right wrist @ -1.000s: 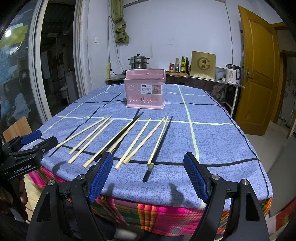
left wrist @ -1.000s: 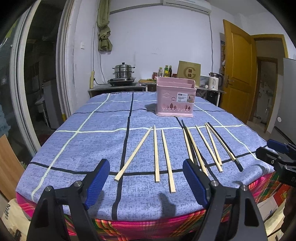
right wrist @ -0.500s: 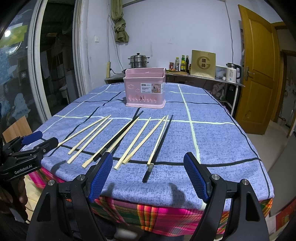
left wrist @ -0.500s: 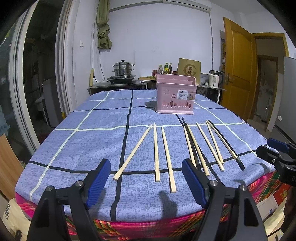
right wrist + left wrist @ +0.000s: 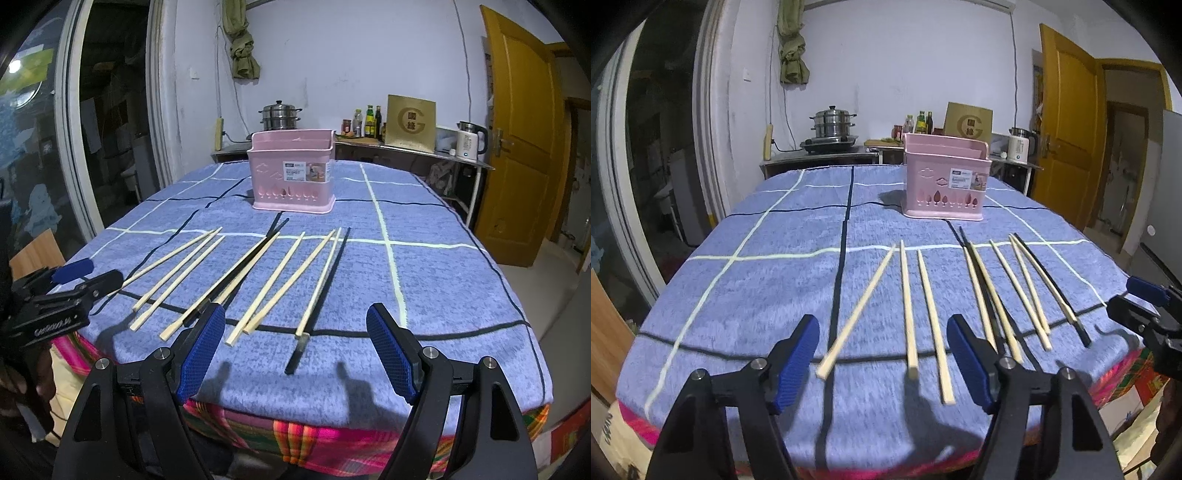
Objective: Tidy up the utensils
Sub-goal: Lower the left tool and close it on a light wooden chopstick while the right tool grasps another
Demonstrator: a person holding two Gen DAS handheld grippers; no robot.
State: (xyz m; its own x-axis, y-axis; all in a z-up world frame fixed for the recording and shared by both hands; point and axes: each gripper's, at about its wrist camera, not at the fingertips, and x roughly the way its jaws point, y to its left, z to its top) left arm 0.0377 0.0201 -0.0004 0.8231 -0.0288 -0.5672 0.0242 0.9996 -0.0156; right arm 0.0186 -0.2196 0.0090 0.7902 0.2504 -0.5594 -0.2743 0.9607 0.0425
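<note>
Blue-checked surface (image 5: 746, 295): chopsticks (image 5: 910, 306) untouched, pink basket (image 5: 945, 181) at 12. Your left gripper (image 5: 882, 363) jaws closing, empty; right gripper (image 5: 295, 354) wide, empty. Next: grab first stick.

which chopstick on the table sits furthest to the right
The black chopstick at the right end of the row; the bamboo ones are pale and lie left of it.

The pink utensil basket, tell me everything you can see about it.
The pink utensil basket looks like moulded plastic, rectangular, with a taller back section behind a lower front one. Its front wall carries cloud shapes, a printed label and a row of leaf-shaped cutouts near the base. It stands upright on the blue checked tablecloth, beyond the chopsticks. Nothing shows above its rim, and neither gripper touches it.
</note>
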